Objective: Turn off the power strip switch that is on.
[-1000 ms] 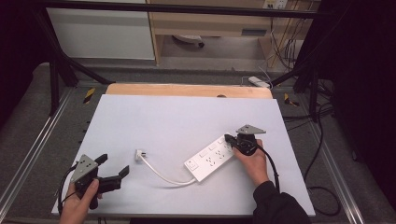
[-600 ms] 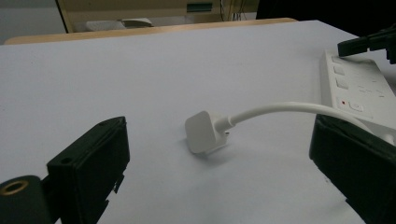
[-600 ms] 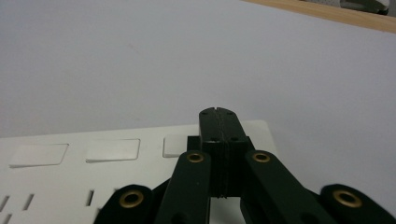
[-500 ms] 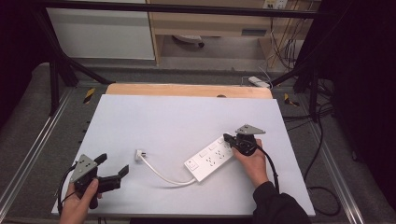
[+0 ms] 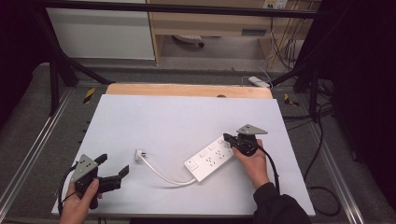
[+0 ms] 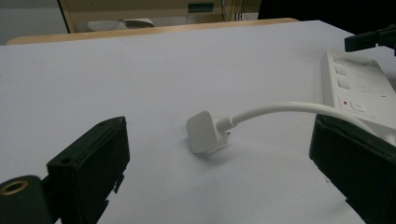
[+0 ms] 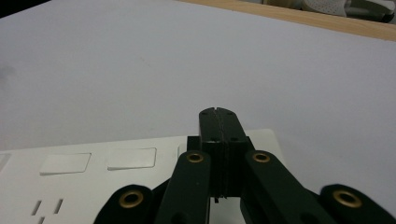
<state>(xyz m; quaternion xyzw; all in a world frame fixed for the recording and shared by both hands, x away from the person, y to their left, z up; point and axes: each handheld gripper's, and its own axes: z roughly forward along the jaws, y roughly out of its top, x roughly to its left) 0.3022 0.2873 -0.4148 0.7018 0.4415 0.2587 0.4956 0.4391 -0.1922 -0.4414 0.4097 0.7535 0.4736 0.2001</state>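
Note:
A white power strip (image 5: 209, 158) lies slantwise on the white table (image 5: 177, 116), right of centre. Its white cable (image 5: 163, 175) curves left to a white plug (image 5: 138, 154) lying flat. My right gripper (image 5: 227, 138) is shut, and its closed tips (image 7: 218, 114) sit over the strip's far end (image 7: 93, 182); I cannot tell whether they touch it. My left gripper (image 5: 114, 164) is open near the table's front left corner. In the left gripper view the plug (image 6: 205, 131) lies a short way ahead of the open jaws (image 6: 218, 156), with the strip (image 6: 359, 88) at right.
A wooden strip (image 5: 187, 90) runs along the table's far edge. Metal frame rails (image 5: 37, 144) flank both sides. Cables (image 5: 322, 186) trail on the floor at right, and a white adapter (image 5: 259, 81) lies beyond the far right corner.

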